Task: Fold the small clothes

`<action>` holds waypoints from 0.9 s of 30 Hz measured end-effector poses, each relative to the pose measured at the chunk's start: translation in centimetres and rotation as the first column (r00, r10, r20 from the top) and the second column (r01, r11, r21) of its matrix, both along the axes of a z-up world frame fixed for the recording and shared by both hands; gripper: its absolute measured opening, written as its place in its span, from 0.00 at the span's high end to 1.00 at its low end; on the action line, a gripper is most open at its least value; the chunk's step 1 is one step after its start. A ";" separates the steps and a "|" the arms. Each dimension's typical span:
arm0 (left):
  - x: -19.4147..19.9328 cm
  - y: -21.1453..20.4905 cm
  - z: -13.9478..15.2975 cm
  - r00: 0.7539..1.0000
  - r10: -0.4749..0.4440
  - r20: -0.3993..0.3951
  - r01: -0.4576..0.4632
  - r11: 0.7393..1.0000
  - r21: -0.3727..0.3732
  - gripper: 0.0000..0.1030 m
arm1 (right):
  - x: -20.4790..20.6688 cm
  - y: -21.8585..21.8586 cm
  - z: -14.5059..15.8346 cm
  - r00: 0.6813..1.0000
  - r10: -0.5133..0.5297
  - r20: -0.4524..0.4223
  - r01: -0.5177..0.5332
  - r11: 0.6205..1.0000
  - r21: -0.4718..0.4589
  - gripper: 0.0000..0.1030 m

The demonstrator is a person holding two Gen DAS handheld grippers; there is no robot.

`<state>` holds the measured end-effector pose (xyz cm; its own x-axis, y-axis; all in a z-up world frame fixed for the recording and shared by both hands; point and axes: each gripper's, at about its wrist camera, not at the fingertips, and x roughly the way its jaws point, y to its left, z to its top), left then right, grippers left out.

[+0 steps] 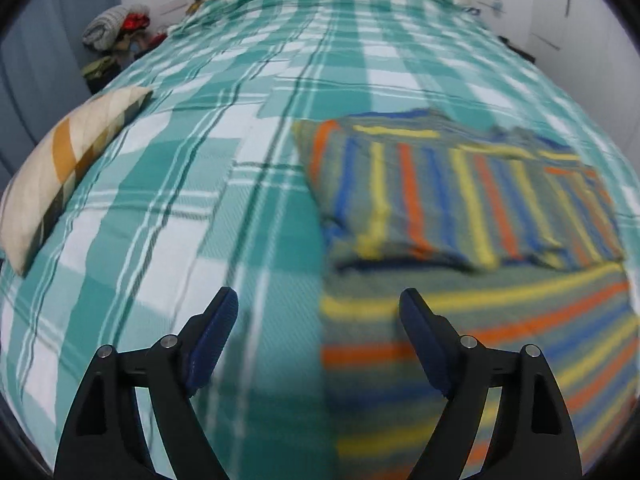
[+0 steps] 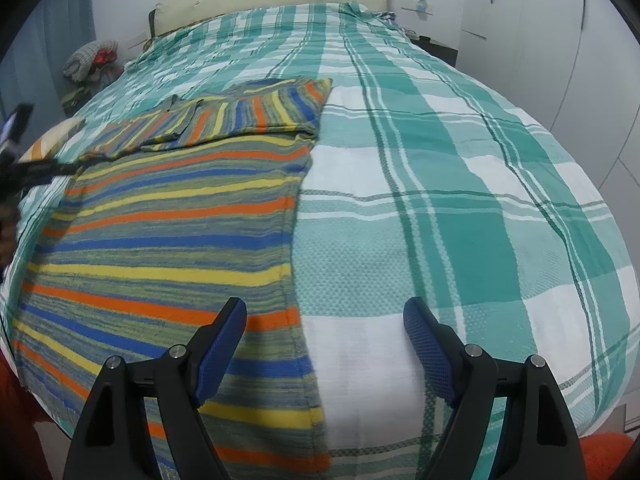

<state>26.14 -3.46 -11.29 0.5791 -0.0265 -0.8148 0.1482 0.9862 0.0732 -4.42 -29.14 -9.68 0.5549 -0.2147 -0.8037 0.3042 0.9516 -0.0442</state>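
Striped garment (image 2: 172, 240) lengthwise along bed (image 2: 460, 184) (top folded)

The left gripper (image 1: 319, 304) has two black plastic arms with big cut-out holes in them. Round silver screws sit on top of the arms. Each finger (image 1: 216, 328) has a dark blue pad with a bumpy face. The right gripper (image 2: 325, 314) looks the same: black arms, silver screws, and brighter blue dotted pads (image 2: 430, 344).

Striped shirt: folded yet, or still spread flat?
Partly folded. The striped shirt has its far end doubled back over the body, its stripes crossing the ones below; the near part lies flat on the bedspread.
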 end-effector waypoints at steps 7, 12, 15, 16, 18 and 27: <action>0.3 1.6 -2.5 0.997 0.074 -0.007 -0.074 0.996 -0.054 0.72 | -0.1 0.2 0.0 1.000 -0.003 -0.001 0.003 1.000 -0.015 0.22; -1.5 2.6 -1.4 0.994 0.108 -0.011 -0.108 0.994 0.005 0.28 | -0.1 -0.6 0.2 1.000 -0.022 0.003 0.022 1.000 -0.007 0.22; -3.6 3.6 -0.6 0.996 0.094 -0.006 -0.094 0.996 0.006 0.23 | -0.2 -0.8 0.5 0.999 -0.034 0.004 0.034 0.999 -0.030 0.22; -4.4 3.8 -0.5 0.996 0.085 -0.007 -0.085 0.996 0.011 0.21 | -0.3 -0.8 0.6 0.999 -0.040 -0.004 0.040 0.998 -0.048 0.22; -6.9 4.0 0.0 0.998 0.065 -0.009 -0.065 0.998 0.015 0.19 | -0.3 -0.9 0.4 0.998 -0.051 -0.029 0.049 0.997 -0.066 0.22; -15.0 1.7 -0.4 1.000 -0.008 -0.018 0.008 1.000 -0.026 0.11 | -1.0 -0.8 0.0 0.993 -0.090 -0.073 0.080 0.989 -0.125 0.16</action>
<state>11.12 -1.78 -11.70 0.5637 -0.0526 -0.8243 0.1573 0.9865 0.0447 -5.44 -29.96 -9.65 0.4665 -0.3573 -0.8091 0.3749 0.9084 -0.1850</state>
